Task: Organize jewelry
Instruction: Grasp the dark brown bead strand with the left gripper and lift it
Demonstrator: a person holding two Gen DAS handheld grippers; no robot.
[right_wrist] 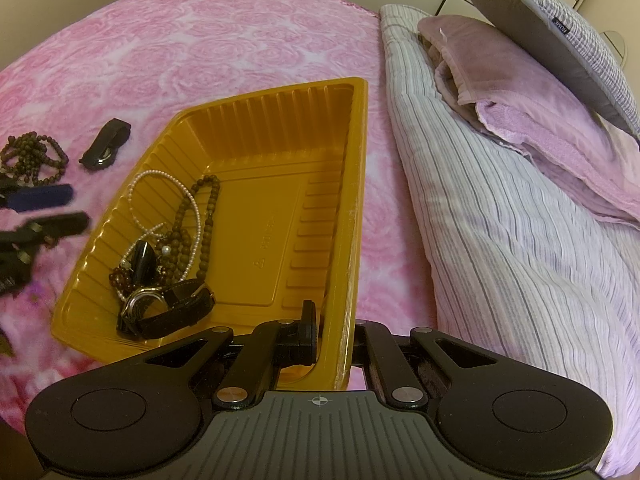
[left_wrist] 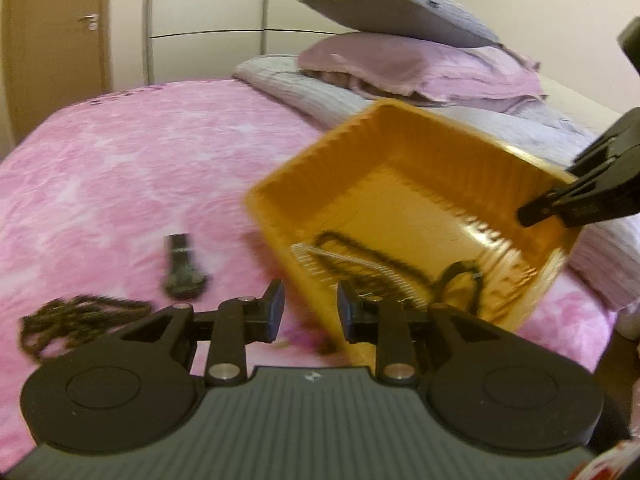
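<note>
Jewelry [right_wrist: 168,256] in tray [right_wrist: 280,208], right tongs [right_wrist: 334,344] gripping rim

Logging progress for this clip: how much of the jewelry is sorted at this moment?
Done: beaded necklaces and a watch lie in the yellow tray. In hand: the right gripper clamps the tray's rim; the left gripper is open, empty. Left: a dark bead strand and black piece on the blanket.

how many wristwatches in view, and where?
2. One watch lies in the yellow tray at its near end, on the tangle of necklaces. The other watch lies on the pink bedspread left of the tray. The tangle could hide more.
</note>
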